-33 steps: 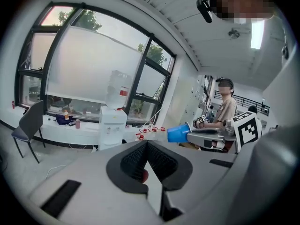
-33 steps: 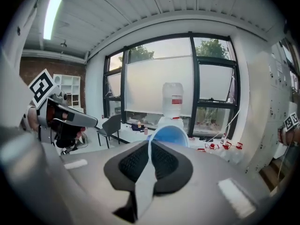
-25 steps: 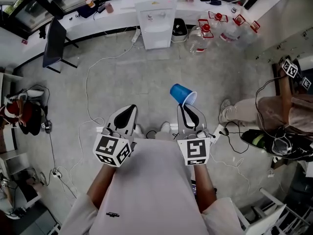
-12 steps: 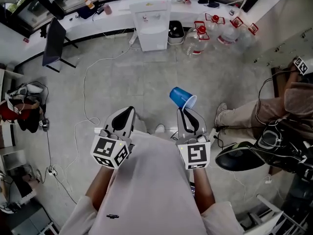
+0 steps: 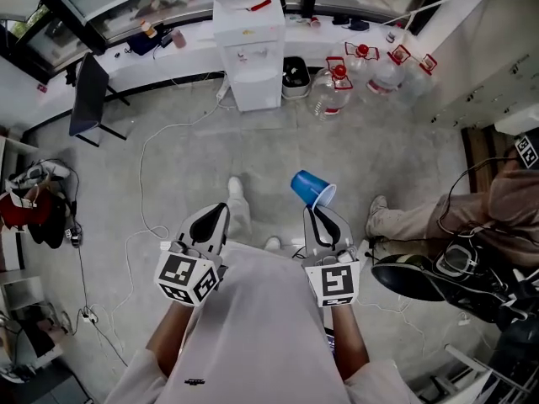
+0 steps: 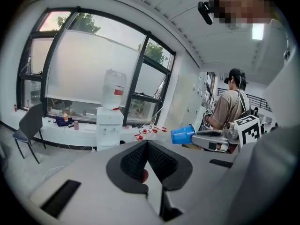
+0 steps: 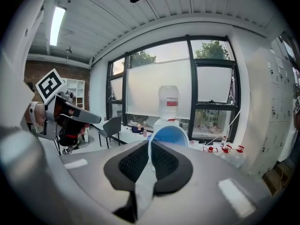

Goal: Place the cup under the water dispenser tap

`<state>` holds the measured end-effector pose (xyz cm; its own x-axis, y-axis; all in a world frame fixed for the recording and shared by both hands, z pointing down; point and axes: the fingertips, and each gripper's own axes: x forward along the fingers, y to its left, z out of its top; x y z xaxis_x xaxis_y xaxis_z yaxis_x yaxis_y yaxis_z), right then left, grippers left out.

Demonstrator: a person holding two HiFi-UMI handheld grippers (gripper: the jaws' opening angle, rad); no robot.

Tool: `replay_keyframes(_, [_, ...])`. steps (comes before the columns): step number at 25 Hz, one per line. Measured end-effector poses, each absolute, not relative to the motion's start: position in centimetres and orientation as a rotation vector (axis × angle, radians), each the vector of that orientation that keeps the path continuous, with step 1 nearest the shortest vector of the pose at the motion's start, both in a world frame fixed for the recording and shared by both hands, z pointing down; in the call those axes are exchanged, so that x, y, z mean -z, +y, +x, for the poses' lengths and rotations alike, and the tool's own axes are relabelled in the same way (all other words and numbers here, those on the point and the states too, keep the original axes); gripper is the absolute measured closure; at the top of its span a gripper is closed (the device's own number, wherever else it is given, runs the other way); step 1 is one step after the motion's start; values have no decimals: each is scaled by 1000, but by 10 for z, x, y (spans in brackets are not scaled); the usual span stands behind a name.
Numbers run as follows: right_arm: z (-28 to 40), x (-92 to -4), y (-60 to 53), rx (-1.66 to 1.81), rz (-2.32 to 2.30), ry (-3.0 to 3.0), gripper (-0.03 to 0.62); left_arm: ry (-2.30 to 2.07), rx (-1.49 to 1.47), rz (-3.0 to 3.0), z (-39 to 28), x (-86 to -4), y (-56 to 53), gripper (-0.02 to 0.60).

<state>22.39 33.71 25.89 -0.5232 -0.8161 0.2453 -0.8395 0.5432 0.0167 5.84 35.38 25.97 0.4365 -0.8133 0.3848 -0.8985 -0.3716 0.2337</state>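
- The right gripper (image 5: 317,210) is out in front of the person's chest, and its jaws pinch the rim of the blue cup (image 5: 313,188), one pad inside the mouth and one outside the wall.
- From the right gripper view the cup (image 7: 169,135) shows its open mouth to the camera, so it is tipped on its side with the base pointing away from the person.
- The cup is in the air over the bare grey floor (image 5: 278,150), well apart from the water dispenser (image 5: 247,53) and nowhere near its taps.
- The dispenser stands on the floor at the far edge of the room, against the long white ledge (image 5: 168,45) under the windows, with a big bottle on top of it (image 7: 168,100).
- The left gripper (image 5: 217,215) is held level beside the right one; its jaws are pressed together with nothing between them (image 6: 146,149).
- In the left gripper view the cup (image 6: 183,135) sticks out sideways from the other gripper's tip.
- Several clear water jugs with red handles (image 5: 337,82) sit on the floor just right of the dispenser.
- A dark chair (image 5: 88,87) stands near the ledge's left end, and white cables (image 5: 156,133) trail across the floor.
- Another person (image 5: 472,200) is at the right edge of the room.
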Motion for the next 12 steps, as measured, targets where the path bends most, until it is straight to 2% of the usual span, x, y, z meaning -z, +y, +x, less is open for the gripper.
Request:
replay_keyframes(6, [215,-263,291,-206,1384,-2519,566,-1432,-291,2282,48,-258,299,580])
replay_keyframes(12, [174,-271,225,-191,1329,-2518,566,-1399,-312,2253,20,-272,233,580])
